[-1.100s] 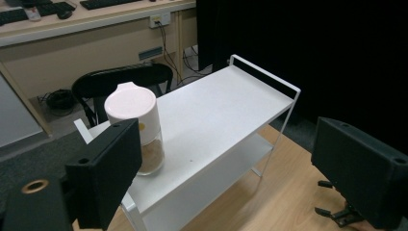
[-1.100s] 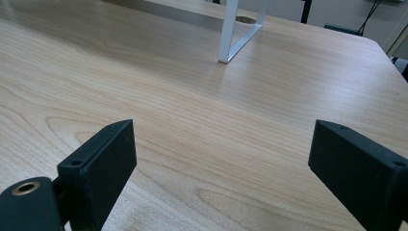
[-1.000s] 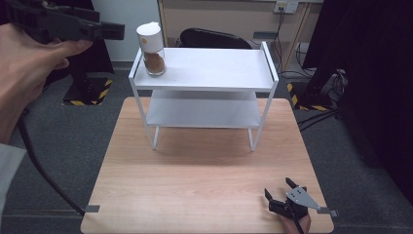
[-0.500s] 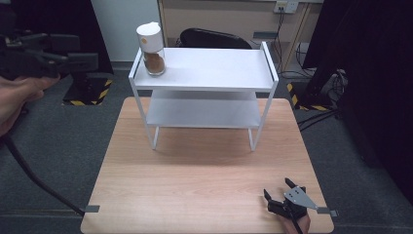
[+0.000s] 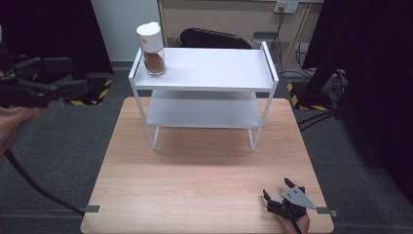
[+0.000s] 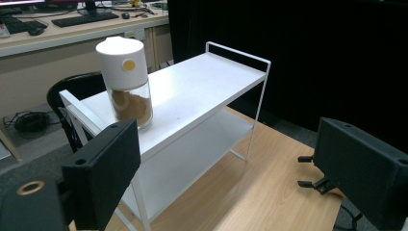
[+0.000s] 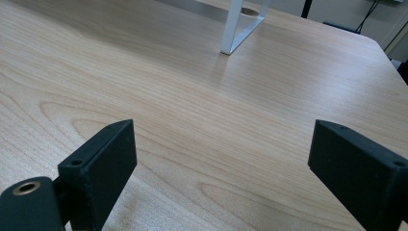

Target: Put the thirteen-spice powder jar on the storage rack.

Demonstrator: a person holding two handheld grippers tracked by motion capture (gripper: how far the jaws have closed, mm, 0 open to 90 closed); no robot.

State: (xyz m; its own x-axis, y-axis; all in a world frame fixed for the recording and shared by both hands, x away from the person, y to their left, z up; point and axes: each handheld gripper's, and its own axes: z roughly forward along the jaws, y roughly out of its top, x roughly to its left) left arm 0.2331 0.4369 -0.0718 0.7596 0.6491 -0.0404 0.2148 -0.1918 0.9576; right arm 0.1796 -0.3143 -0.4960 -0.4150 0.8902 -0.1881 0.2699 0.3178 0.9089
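A glass jar (image 5: 150, 48) with a white lid and brown powder inside stands at the left end of the top shelf of a white two-level rack (image 5: 209, 70). My left gripper (image 5: 68, 76) hovers off the table's left side, held in a hand, open and empty, and points toward the rack. In the left gripper view the jar (image 6: 126, 82) stands upright beyond the wide-apart jaws of the left gripper (image 6: 231, 163). My right gripper (image 5: 276, 187) rests at the table's near right corner; in the right gripper view the right gripper (image 7: 221, 159) is open over bare wood.
The wooden table (image 5: 204, 180) carries the rack at its far half. A black chair (image 5: 214, 39) stands behind the rack. The left gripper's cable (image 5: 29, 180) trails down the left side. A rack leg (image 7: 235, 29) shows ahead of the right gripper.
The left gripper has sunk lower and drifted left, away from the jar, with its jaws still apart. The right gripper has stayed where it was.
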